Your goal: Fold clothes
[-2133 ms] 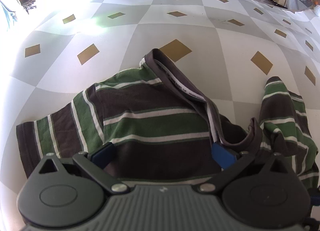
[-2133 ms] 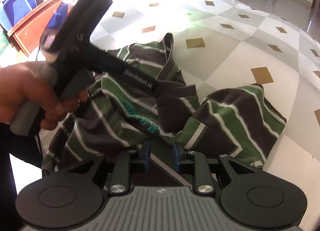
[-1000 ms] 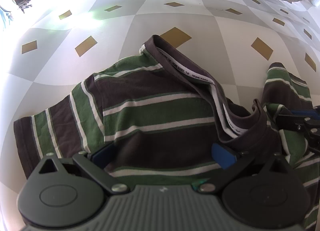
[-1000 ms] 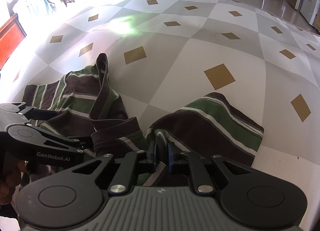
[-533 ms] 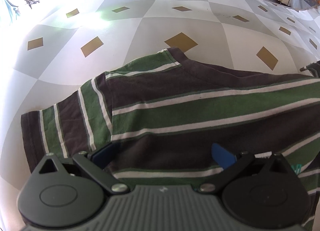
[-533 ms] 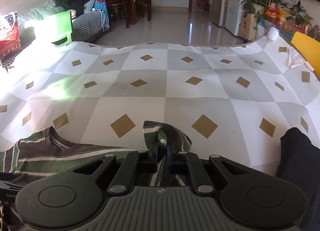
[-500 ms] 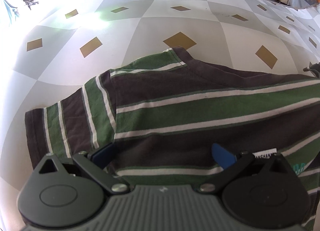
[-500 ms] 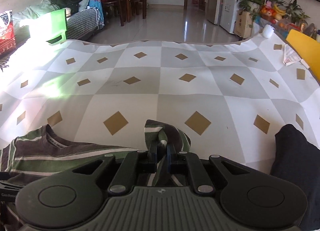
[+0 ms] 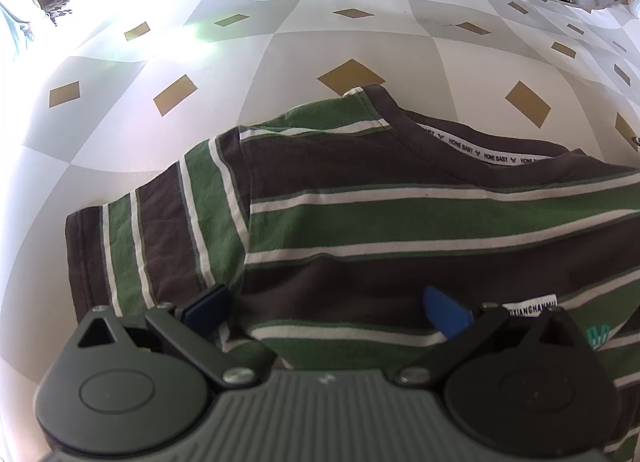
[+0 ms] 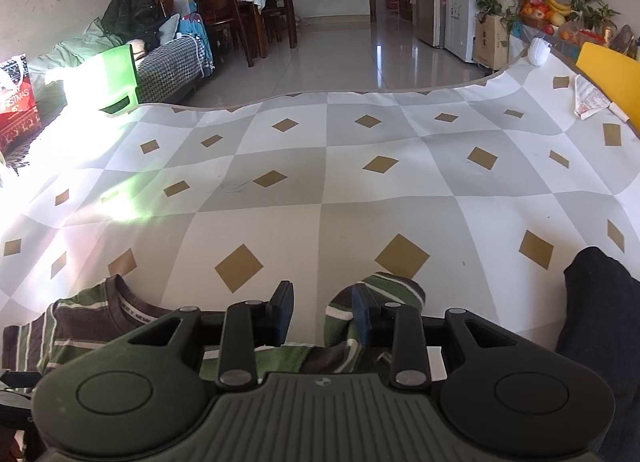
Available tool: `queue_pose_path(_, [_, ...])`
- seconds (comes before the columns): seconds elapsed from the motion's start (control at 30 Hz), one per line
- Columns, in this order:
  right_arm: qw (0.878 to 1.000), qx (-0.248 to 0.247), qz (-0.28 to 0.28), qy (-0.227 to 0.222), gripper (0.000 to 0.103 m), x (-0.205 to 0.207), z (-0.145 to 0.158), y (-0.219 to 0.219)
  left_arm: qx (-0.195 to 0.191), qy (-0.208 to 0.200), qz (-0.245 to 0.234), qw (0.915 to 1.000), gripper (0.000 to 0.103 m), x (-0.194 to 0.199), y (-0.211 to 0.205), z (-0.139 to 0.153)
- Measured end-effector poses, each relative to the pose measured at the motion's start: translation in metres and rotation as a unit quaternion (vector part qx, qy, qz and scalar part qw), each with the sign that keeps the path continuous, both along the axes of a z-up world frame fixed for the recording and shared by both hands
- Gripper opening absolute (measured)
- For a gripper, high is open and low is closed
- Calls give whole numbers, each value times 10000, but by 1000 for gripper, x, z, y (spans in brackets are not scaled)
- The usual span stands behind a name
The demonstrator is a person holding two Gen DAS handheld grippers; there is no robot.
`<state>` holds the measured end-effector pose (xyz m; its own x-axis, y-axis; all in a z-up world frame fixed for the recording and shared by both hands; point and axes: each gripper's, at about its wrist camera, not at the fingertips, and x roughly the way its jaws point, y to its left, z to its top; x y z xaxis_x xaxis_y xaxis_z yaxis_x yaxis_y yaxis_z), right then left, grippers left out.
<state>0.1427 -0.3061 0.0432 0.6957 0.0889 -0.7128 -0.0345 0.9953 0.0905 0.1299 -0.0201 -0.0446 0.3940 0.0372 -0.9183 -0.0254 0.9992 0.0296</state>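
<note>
Right tongs [image 10: 322, 312] now opening, releasing shirt [image 9: 400, 221] sleeve (left tongs [image 9: 326, 308] wide, gripping nothing).

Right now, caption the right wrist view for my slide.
Right gripper opening beside a striped shirt sleeve on the checkered tablecloth.

2 close wrist views sharing the shirt [image 9: 360, 213]

The right claw [image 10: 322, 312] is opening over the checked cloth [image 10: 320, 181] on the desk, its blue pads apart. A green-and-brown striped shirt [image 10: 100, 326] lies flat below it, one sleeve [image 10: 384, 288] bunched against the right-hand pad. Someone's dark sleeve [image 10: 600, 302] shows at the right edge.
</note>
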Motion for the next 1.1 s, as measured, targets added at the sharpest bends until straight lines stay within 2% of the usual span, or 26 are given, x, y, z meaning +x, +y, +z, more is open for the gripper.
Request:
queue_pose_path(0.1, [9985, 294, 383, 244, 31, 7, -8, 13, -9, 11, 20, 10000, 103, 0, 2, 0])
queue_pose_path(0.33, [9913, 253, 982, 839, 31, 18, -38, 45, -50, 19, 153, 9999, 103, 3, 11, 1])
queue_pose_path(0.53, [9860, -180, 1090, 1248, 32, 26, -67, 55, -135, 19, 222, 9997, 103, 7, 17, 0])
queue_pose_path(1.1, [9860, -691, 1071, 1074, 44, 51, -71, 72, -105, -115, 299, 9994, 103, 34, 19, -3])
